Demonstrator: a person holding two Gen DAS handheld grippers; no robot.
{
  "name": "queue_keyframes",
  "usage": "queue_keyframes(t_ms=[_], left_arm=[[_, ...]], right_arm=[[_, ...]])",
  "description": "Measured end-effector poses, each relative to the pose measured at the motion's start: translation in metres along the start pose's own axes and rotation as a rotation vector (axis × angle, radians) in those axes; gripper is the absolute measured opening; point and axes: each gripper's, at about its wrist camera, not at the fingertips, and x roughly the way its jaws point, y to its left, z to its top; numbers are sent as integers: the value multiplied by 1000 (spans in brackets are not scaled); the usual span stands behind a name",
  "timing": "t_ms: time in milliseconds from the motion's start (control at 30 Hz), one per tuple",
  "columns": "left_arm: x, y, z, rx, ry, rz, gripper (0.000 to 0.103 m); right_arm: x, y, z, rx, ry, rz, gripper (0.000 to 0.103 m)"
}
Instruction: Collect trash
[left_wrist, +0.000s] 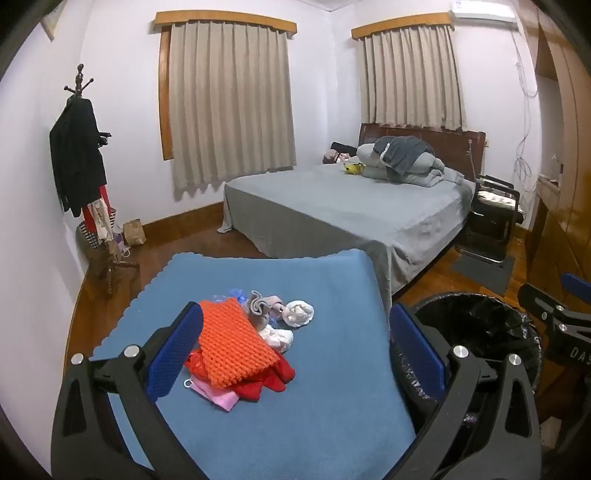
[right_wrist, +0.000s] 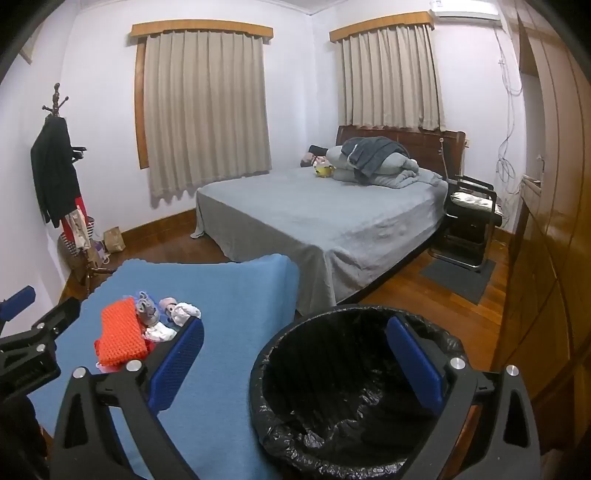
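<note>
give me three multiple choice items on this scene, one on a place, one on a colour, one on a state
1. Where is the trash pile?
A. on the blue mat
B. on the bed
C. inside the bin

2. What colour is the bin's liner?
A. white
B. black
C. blue

3. How does the left gripper stand?
A. shut on the orange piece
B. shut on nothing
C. open

Answers:
1. A, the pile lies on the mat beside the bin.
2. B, crinkled black plastic lines the rim and inside.
3. C, its blue pads stand wide apart, pressing nothing.
</note>
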Motion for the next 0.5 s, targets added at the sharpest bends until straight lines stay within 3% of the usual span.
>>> queue_keyframes(t_ms=[500], left_arm=[[0,1,0,-14,-10,-3,98]], right_arm=[[0,1,0,-6,-1,-6,97]])
